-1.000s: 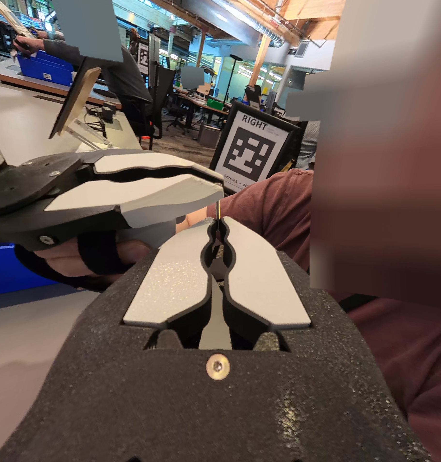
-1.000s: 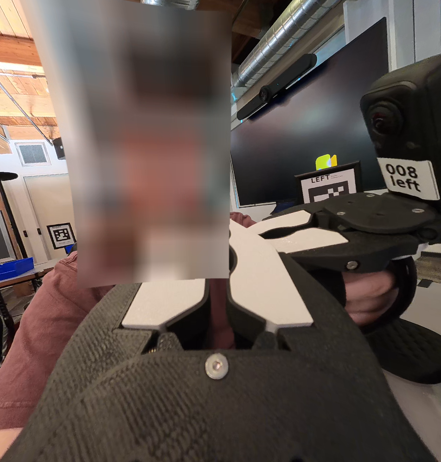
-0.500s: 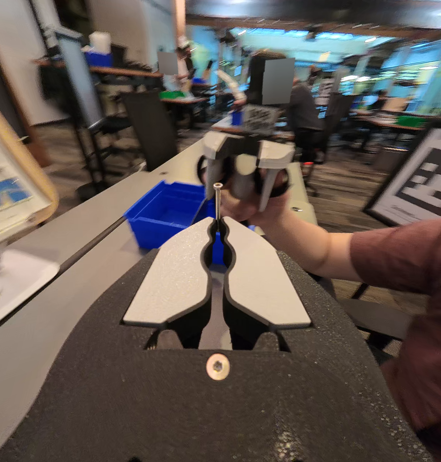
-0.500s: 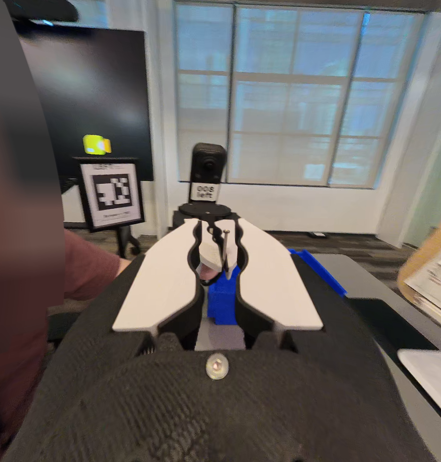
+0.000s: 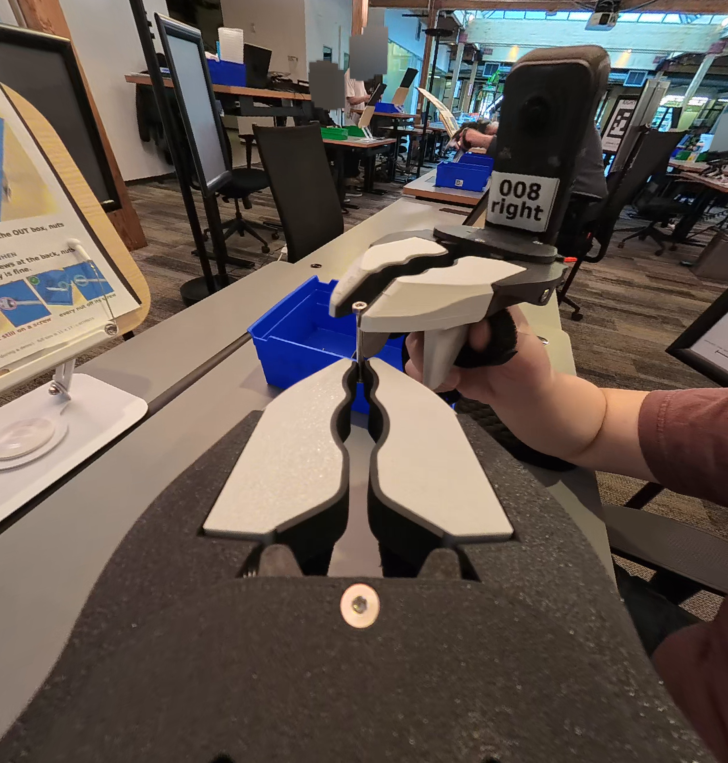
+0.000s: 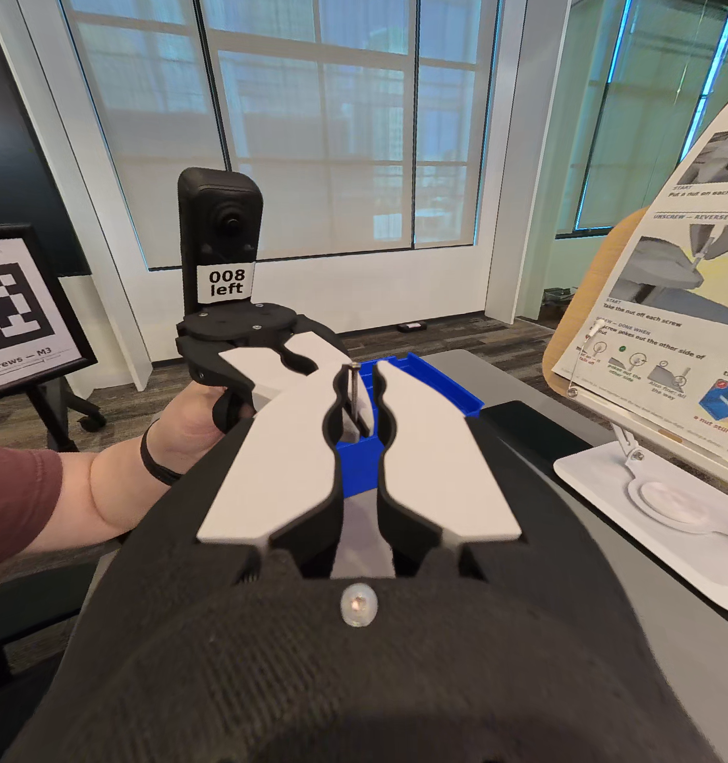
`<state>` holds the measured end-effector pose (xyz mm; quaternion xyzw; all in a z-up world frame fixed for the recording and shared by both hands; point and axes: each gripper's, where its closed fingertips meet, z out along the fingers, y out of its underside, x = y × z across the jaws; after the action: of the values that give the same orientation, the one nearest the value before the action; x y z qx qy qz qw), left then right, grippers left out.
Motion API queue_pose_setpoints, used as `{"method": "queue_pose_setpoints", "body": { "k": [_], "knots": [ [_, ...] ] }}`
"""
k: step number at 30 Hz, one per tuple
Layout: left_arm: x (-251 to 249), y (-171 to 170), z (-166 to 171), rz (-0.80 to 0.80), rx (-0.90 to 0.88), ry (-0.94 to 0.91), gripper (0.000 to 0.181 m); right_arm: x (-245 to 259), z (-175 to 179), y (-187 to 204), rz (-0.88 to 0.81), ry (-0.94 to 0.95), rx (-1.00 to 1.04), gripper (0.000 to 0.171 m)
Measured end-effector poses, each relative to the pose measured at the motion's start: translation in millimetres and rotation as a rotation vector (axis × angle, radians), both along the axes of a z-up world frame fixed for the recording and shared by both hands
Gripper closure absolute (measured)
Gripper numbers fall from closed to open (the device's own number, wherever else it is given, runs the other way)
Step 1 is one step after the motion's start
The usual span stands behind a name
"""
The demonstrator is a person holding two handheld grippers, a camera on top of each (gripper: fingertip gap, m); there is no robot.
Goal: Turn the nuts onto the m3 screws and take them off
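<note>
Blue bin [image 5: 296,330], silver screw [image 5: 358,330], grey table [image 5: 106,475]

Two wrist cameras, facing each other over the worktop [image 5: 189,371]

Each looks forward along its own hand-held gripper, close above the fingers filling the lower frame. The left view faces an open office; the right view faces windows. Both share the blue bin [image 5: 304,334] [image 6: 436,384] at mid-frame, the upright screw [image 5: 358,334] [image 6: 354,388], and the opposite hand-held gripper.
</note>
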<state>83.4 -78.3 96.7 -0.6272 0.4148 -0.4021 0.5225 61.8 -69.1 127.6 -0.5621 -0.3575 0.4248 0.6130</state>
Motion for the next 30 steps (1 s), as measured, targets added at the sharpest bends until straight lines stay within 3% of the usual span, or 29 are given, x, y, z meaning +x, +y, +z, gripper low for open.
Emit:
{"method": "queue_pose_setpoints", "body": {
  "k": [8, 18, 22, 26, 28, 30],
  "knots": [
    [2, -10, 1, -0.084, -0.03, -0.003, 0.179, 0, 1, -9, 0.124, -0.024, -0.022, 0.165],
    [18, -103, 5, -0.671, -0.13, -0.004, 0.179, 18, 9, -95, 1.036, 0.101, -0.169, 0.165],
    [20, -128, 1, -0.825, -0.182, -0.009, 0.179, 24, 7, -120, 1.24, 0.134, -0.178, 0.165],
    [24, -130, -9, -0.831, -0.176, 0.039, 0.179, 28, 14, -118, 1.269, 0.197, -0.199, 0.166],
    [24, -128, -9, -0.812, -0.17, 0.048, 0.179, 29, 15, -106, 1.174, 0.158, -0.195, 0.165],
    [22, -123, -8, -0.785, -0.159, 0.053, 0.179, 35, 7, -87, 0.976, -0.003, -0.164, 0.165]
  ]
}}
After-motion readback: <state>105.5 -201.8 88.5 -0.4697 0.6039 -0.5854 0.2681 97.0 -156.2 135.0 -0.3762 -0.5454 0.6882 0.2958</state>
